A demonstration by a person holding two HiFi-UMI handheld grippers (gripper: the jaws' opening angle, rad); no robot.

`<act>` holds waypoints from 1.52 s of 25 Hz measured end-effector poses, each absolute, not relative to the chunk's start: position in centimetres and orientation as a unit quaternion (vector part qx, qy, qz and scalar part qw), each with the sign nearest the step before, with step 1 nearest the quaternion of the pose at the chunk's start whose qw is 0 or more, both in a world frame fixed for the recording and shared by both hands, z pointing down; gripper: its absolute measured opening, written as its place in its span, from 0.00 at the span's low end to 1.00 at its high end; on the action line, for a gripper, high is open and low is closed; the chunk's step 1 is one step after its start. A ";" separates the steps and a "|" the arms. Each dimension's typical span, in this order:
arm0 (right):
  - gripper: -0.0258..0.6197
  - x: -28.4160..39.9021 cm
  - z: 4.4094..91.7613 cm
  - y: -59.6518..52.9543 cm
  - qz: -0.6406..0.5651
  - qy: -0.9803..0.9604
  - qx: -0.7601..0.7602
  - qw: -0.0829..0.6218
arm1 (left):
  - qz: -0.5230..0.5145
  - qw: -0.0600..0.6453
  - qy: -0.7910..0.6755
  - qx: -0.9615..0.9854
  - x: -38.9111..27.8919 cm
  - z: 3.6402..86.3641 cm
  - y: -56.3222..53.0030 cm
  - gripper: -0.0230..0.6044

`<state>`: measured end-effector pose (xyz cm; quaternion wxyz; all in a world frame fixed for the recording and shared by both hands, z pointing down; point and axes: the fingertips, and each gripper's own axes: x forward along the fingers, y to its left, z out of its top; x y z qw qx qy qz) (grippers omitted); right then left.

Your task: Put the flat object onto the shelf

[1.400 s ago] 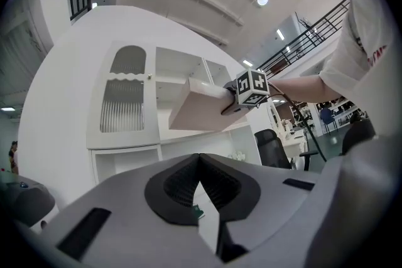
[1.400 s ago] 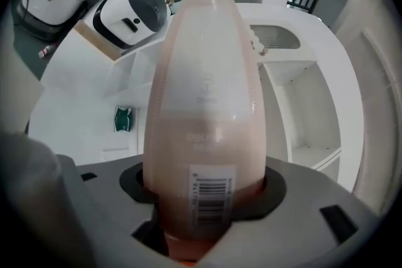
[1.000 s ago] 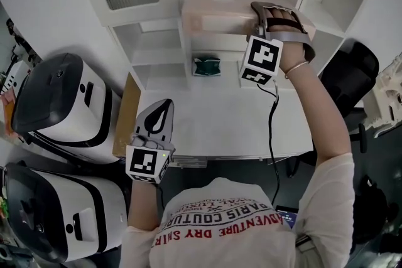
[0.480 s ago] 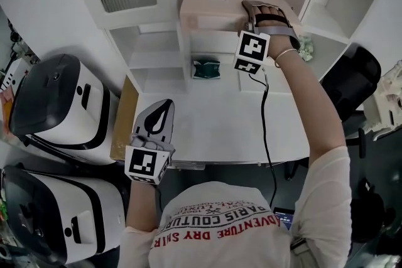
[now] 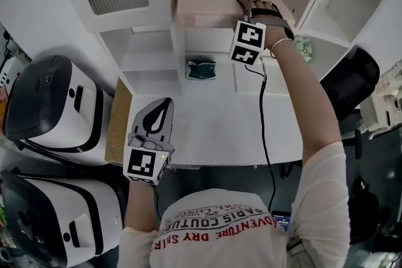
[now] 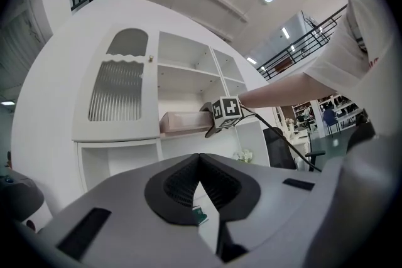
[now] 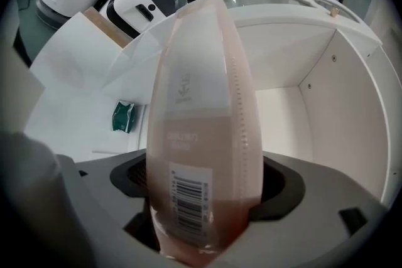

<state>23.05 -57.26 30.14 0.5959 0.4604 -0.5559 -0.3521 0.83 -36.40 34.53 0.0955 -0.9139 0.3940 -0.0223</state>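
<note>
The right gripper (image 5: 250, 7) reaches out above the back edge of the white bench top (image 5: 213, 128). Its jaws are closed on the near end of the flat pale-pink plastic-wrapped pack (image 7: 202, 103). The pack is held edge-up between them, probably so that it slides lengthwise into the open upper bay of the white shelf unit (image 7: 295, 116). Most of its length is already inside that bay. The left gripper (image 5: 162, 111) hangs idle over the front left corner of the bench, its jaws meeting at the tips with nothing held, apparently kept clear of the work. A small dark-green packet (image 5: 202, 68) lies near the middle of the back edge.

No view shows whether the pack's lower edge touches the shelf board. Its far end is out of sight, and its label print is too blurred to read apart from a barcode.
</note>
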 end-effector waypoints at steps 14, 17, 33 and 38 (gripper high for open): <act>0.78 23.9 30.4 -61.1 -0.324 -0.555 0.467 0.608 | -0.031 0.089 0.401 -0.911 0.6 34.7 -37.3 0.05; 0.80 23.9 30.3 -61.3 -0.322 -0.555 0.470 0.606 | -0.030 0.089 0.405 -0.909 0.2 34.2 -37.5 0.05; 0.78 22.2 27.1 -52.5 -0.357 -0.581 0.527 0.507 | -0.025 0.101 0.384 -0.918 0.7 34.2 -35.1 0.05; 0.10 19.8 25.3 -47.1 -0.375 -0.612 0.588 0.374 | -0.022 0.105 0.379 -0.919 0.9 33.9 -34.3 0.05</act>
